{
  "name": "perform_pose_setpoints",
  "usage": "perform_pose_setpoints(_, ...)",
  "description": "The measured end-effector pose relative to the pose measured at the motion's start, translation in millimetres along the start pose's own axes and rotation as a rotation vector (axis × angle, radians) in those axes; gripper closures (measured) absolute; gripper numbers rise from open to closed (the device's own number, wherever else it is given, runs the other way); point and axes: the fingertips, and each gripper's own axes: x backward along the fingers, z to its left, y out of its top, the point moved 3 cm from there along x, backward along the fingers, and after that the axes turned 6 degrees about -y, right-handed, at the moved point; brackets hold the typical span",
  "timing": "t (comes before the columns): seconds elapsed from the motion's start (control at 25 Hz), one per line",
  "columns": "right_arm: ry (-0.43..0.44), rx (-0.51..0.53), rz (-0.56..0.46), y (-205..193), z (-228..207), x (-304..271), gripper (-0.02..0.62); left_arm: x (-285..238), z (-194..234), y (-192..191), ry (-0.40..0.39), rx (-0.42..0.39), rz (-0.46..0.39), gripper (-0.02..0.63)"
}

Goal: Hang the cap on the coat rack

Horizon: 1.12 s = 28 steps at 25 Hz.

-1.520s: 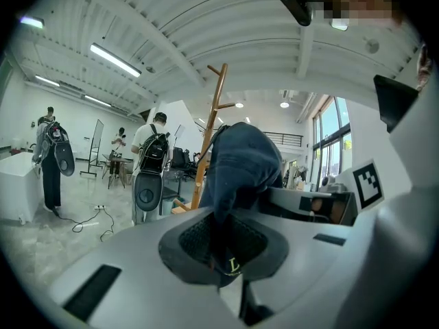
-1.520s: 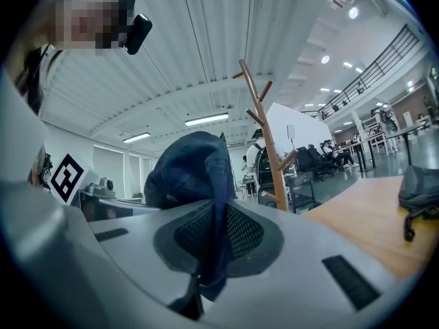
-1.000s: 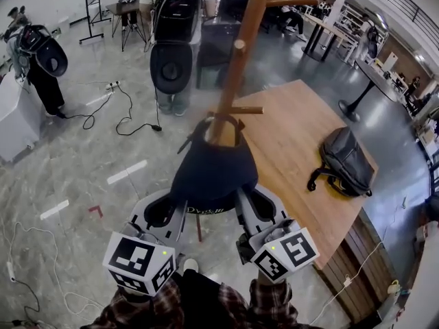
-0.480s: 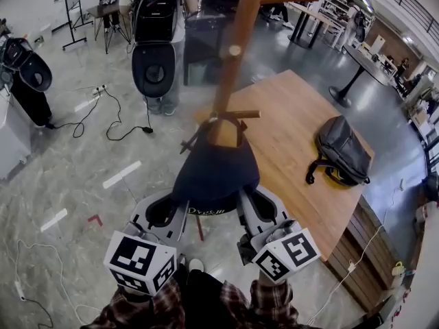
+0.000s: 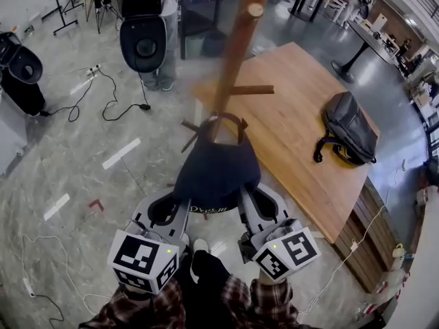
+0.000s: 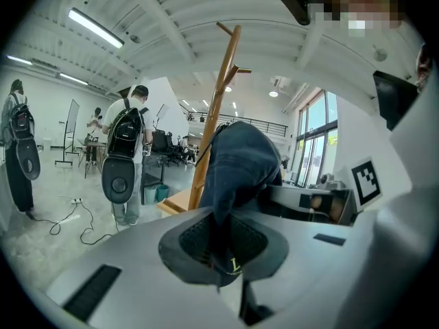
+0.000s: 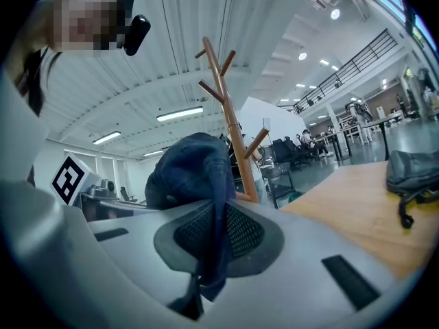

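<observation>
A dark navy cap [image 5: 216, 173] hangs stretched between my two grippers, its rear opening and strap [image 5: 224, 119] up against the wooden coat rack pole [image 5: 236, 46]. A short peg [image 5: 252, 90] sticks out just above the strap. My left gripper [image 5: 180, 211] is shut on the cap's left brim edge, and my right gripper [image 5: 245, 208] is shut on its right edge. In the left gripper view the cap [image 6: 240, 163] runs down between the jaws, with the rack [image 6: 216, 108] behind. The right gripper view shows the cap [image 7: 195, 170] pinched the same way before the rack [image 7: 230, 122].
A wooden table [image 5: 302, 136] with a black backpack [image 5: 350, 136] on it stands right of the rack. A person carrying a black pack [image 5: 144, 19] stands behind the rack. Cables [image 5: 103, 108] trail over the grey floor at the left. My feet show below the grippers.
Both grippers keep their hold on the cap. The view has tipped, and the peg now sits a little higher above the cap's strap than before.
</observation>
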Motion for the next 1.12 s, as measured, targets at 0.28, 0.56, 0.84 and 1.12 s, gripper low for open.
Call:
perform_pose_setpoints(0.28, -0.022, -0.003, 0.076, -38, -13, -10, 0.568, -18, 13, -37, 0.015, 0.039, 0.059, 0.581)
perform_pose_setpoints(0.56, -0.023, -0.012, 0.113, -73, -22, -23, 0.568, -28, 26, -69, 0.049, 0.062, 0.082, 0.581)
perform_pose_setpoints(0.84, -0.034, -0.021, 0.126, -98, -31, -36, 0.568, -40, 39, -92, 0.071, 0.083, 0.092, 0.581)
perform_pose_setpoints(1.12, -0.061, 0.006, 0.158, -109, -45, -56, 0.568, -63, 56, -103, 0.075, 0.107, 0.115, 0.581)
